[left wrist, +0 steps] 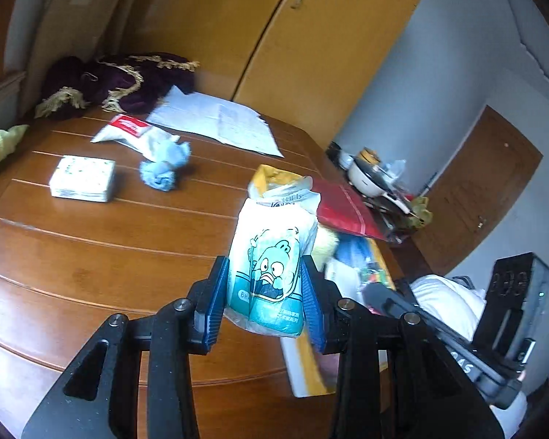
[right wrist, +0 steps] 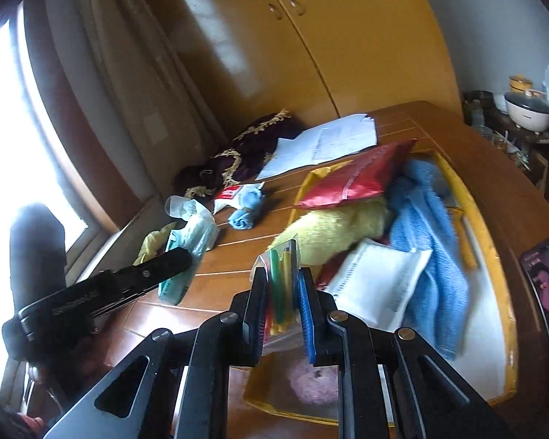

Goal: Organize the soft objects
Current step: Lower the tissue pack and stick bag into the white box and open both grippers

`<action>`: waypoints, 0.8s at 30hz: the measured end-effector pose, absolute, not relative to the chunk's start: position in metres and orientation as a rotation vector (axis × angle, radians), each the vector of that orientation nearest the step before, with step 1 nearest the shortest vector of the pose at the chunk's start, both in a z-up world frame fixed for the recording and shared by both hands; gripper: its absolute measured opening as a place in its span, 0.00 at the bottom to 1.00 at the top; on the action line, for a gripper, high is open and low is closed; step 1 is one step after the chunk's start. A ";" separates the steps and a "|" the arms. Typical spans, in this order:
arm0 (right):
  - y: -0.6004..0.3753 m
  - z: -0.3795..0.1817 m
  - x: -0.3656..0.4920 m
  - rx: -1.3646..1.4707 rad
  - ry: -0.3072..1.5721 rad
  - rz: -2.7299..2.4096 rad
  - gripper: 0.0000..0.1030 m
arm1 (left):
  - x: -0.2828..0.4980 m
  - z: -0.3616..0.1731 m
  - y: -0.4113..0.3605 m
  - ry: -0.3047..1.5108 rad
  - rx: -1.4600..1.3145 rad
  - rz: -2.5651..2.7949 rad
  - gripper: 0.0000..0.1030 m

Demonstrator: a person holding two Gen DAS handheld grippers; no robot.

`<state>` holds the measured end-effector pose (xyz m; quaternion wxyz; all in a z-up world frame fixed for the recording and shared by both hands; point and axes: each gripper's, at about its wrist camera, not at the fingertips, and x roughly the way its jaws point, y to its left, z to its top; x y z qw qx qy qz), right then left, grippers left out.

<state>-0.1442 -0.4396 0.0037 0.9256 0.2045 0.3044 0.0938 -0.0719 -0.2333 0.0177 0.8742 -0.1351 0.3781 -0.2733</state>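
My left gripper (left wrist: 265, 274) is shut on a soft teal-and-white tissue pack (left wrist: 271, 252) with a cartoon bird, held upright above the wooden table (left wrist: 91, 256). The right wrist view shows that same pack (right wrist: 186, 252) in the left gripper (right wrist: 181, 256), left of the tray. My right gripper (right wrist: 282, 281) is shut on a clear bag of coloured sticks (right wrist: 280, 289) over the near corner of the yellow-rimmed tray (right wrist: 461, 197). In the tray lie a red pouch (right wrist: 355, 179), a yellow plush (right wrist: 329, 226), a blue towel (right wrist: 428, 230), a white packet (right wrist: 377, 285) and something pink and fluffy (right wrist: 311, 380).
On the table lie a balled blue cloth (left wrist: 164, 168), a white tissue box (left wrist: 82, 179), a red-and-white packet (left wrist: 128, 131), loose papers (left wrist: 219, 120), a purple fringed cloth (left wrist: 117, 80) and a yellow-green cloth (left wrist: 0, 146). A side table with a pot (right wrist: 527, 113) stands right.
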 end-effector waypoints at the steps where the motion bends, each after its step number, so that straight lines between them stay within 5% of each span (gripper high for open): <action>1: -0.446 0.001 -0.144 0.429 0.626 0.179 0.17 | -0.073 0.018 -0.244 0.801 -0.280 -0.604 0.35; 24: -0.489 -0.036 -0.143 0.477 0.718 0.026 0.21 | -0.078 -0.028 -0.325 0.960 -0.157 -0.775 0.41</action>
